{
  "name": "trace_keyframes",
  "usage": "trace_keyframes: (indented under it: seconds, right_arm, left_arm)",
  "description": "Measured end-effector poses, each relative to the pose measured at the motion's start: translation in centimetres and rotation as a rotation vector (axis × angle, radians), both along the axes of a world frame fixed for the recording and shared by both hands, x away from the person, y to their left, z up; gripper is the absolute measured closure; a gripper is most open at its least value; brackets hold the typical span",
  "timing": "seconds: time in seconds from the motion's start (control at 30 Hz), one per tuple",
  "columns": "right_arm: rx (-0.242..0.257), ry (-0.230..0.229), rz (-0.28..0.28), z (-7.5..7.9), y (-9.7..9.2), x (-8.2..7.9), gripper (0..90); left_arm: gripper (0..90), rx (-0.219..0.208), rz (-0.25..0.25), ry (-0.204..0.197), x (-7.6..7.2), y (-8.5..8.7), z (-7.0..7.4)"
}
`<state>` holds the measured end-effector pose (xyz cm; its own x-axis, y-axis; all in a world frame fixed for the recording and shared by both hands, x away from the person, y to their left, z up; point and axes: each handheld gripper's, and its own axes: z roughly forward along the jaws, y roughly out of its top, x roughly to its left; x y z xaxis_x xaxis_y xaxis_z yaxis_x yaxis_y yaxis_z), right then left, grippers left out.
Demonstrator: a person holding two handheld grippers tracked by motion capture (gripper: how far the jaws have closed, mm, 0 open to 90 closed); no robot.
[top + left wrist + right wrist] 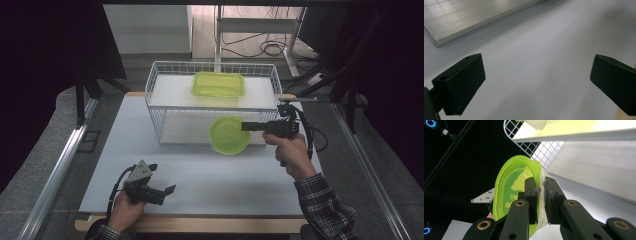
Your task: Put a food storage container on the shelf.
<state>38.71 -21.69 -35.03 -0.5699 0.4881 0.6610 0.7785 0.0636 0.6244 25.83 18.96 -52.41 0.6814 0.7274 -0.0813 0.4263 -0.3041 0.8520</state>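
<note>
At the desk's seven o'clock, your left gripper hovers, fingers apart. Your right gripper, at three o'clock, has fingers clamped on a green bowl's rim before the wire rack.

Left gripper low near the person, jaws spread wide, right gripper extended forward, jaws clamped

Dim surroundings, brightly lit, slightly soft.
</note>
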Motion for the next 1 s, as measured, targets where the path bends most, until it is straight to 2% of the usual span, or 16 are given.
trace_keyframes:
  seconds: [0.17, 0.4, 0.57, 1.0]
  right_arm:
    - [0.013, -0.006, -0.012, 1.0, -0.1, 0.4, 81.1]
    - [0.032, -0.018, -0.022, 2.6, -0.2, 0.8, 81.1]
    - [0.051, -0.027, -0.028, 3.9, -0.2, 1.1, 81.1]
    - [0.051, -0.073, -0.076, 7.2, 0.6, 3.0, 81.1]
  left_arm:
    - [0.5, 0.008, 0.001, -0.019, 0.0, 0.0, 0.2]
    - [0.9, 0.027, -0.016, -0.024, -0.1, -0.1, 0.2]
    - [1.0, 0.021, -0.014, -0.028, -0.1, -0.1, 0.2]
    - [0.8, 0.008, -0.012, -0.025, -0.1, 0.0, 0.2]
